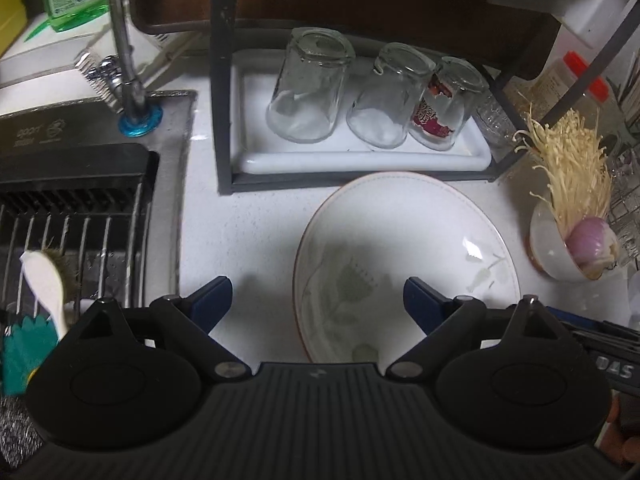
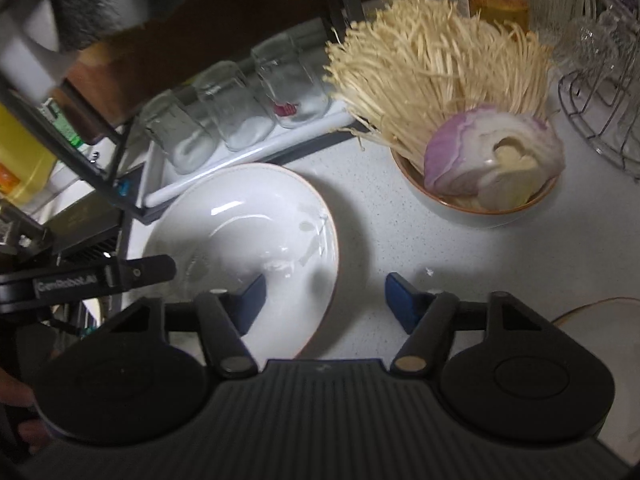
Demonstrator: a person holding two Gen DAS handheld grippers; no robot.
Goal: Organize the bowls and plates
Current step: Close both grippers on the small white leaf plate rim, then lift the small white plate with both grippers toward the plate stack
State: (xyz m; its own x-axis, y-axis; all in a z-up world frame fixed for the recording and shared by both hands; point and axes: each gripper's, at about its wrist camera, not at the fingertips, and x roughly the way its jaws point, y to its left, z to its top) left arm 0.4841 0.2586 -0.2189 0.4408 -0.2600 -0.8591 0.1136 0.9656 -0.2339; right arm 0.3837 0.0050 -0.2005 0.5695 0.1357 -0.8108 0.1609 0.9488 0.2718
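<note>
A white plate with a faint flower print and a thin red rim lies flat on the white counter. My left gripper is open, low over the plate's left edge, with one finger over the counter and the other over the plate. My right gripper is open too and straddles the plate's right rim without pressing on it. One of the left gripper's fingers shows over the plate's far side in the right wrist view. A white bowl holding enoki mushrooms and a cut onion stands to the right.
Behind the plate a dark rack holds a white tray with three upturned glasses. The sink with a wire grid and a faucet lies left. A wire basket stands far right; another dish's rim shows near right.
</note>
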